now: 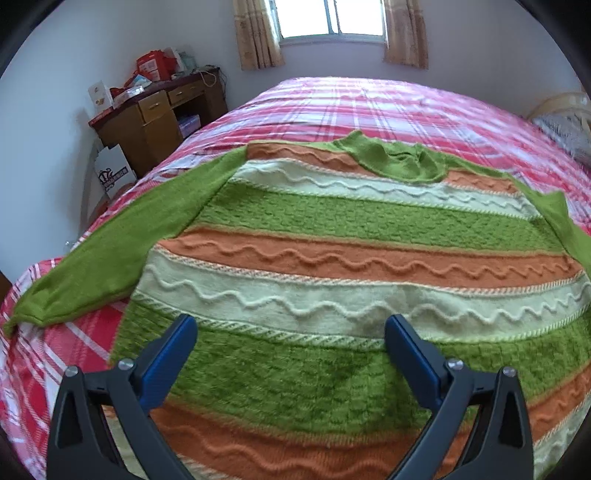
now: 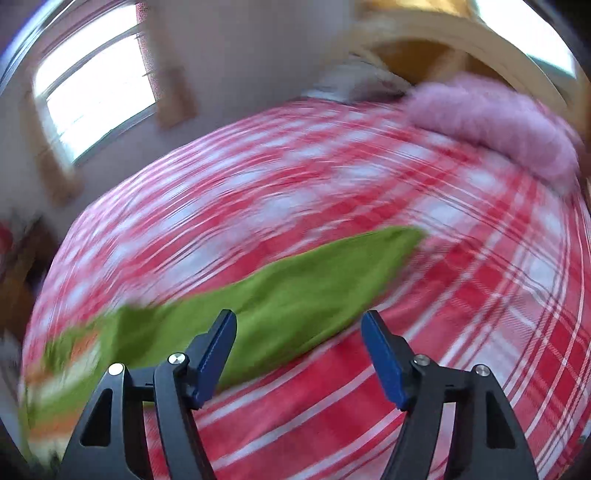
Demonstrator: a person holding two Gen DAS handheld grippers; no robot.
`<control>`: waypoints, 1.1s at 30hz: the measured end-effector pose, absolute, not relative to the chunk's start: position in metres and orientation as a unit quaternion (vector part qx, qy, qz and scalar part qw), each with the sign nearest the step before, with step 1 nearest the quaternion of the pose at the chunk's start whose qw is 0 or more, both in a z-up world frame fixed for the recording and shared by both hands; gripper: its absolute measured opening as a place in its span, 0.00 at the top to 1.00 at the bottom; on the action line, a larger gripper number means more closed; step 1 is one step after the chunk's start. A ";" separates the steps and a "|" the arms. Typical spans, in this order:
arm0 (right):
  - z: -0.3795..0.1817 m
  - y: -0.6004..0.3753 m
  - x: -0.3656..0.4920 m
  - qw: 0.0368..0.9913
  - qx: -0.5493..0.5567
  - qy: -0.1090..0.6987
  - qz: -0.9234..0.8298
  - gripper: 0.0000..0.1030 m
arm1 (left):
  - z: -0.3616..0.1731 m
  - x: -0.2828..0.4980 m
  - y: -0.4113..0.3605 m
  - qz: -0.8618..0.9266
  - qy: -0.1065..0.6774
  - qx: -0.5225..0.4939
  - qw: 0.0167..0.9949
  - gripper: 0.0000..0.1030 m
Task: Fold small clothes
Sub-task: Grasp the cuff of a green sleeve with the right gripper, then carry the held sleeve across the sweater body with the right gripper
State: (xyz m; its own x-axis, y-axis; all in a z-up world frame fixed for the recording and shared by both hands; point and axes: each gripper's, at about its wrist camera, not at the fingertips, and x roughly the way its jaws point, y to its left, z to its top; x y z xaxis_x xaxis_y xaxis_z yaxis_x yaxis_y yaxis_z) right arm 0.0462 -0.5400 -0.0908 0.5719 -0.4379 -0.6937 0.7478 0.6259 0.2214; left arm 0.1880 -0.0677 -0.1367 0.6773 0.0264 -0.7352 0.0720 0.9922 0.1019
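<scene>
**Striped sweater spread flat on the bed, both grippers empty above it**

A knitted sweater (image 1: pixel 354 258) lies spread out on a bed covered with a red-and-white plaid sheet (image 1: pixel 369 107). Its body runs in bands of green, orange and cream with raised wavy ridges, and its green collar (image 1: pixel 399 162) points toward the far edge of the bed, below the window (image 1: pixel 332 18). The hem lies toward the near edge. One plain green sleeve (image 1: pixel 110 251) stretches out diagonally toward the bed's left edge, its cuff close to that edge; the other sleeve (image 2: pixel 295 295) lies angled across the sheet on the right side, flat and apart from the body.

The left gripper (image 1: pixel 290 328) hovers over the lower part of the sweater's body, its jaws spread wide with nothing between them. The right gripper (image 2: pixel 299 325) hangs over the right sleeve, its jaws likewise wide apart and holding nothing; that view is heavily blurred, so whether the fingers touch the fabric cannot be told.

A pink fluffy blanket (image 2: pixel 491 118) sits bunched at the bed's far right corner in the right wrist view. Beyond the bed's left edge stands a brown wooden desk (image 1: pixel 159 114) against the wall, with red boxes (image 1: pixel 151 66) piled on top. Tan curtains (image 1: pixel 255 37) frame the window.
</scene>
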 end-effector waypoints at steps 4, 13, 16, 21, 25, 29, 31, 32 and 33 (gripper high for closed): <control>-0.111 -0.620 0.035 0.817 0.325 0.279 -0.385 0.32 | -0.140 0.192 -0.063 -0.022 0.408 0.031 0.912 0.00; -0.149 -0.667 0.055 0.797 0.386 0.269 -0.380 0.62 | -0.142 0.193 -0.064 -0.028 0.405 0.021 0.914 0.00; -0.153 -0.664 0.067 0.797 0.355 0.302 -0.385 0.85 | -0.142 0.193 -0.064 -0.028 0.403 0.020 0.914 0.00; -0.140 -0.670 0.046 0.804 0.381 0.276 -0.363 0.95 | -0.142 0.194 -0.063 -0.030 0.404 0.018 0.914 0.00; -0.094 -0.655 0.023 0.826 0.367 0.214 -0.371 0.95 | -0.142 0.194 -0.063 -0.029 0.403 0.019 0.914 0.00; -0.051 -0.620 0.036 0.863 0.320 0.201 -0.336 0.95 | -0.142 0.194 -0.063 -0.030 0.405 0.019 0.914 0.00; -0.041 -0.598 0.053 0.877 0.299 0.211 -0.311 0.95 | -0.141 0.195 -0.063 -0.035 0.408 0.022 0.912 0.00; -0.036 -0.582 0.063 0.885 0.286 0.217 -0.298 0.95 | -0.140 0.196 -0.062 -0.040 0.410 0.023 0.911 0.00; -0.032 -0.572 0.071 0.889 0.277 0.218 -0.291 0.95 | -0.138 0.197 -0.061 -0.048 0.416 0.026 0.908 0.00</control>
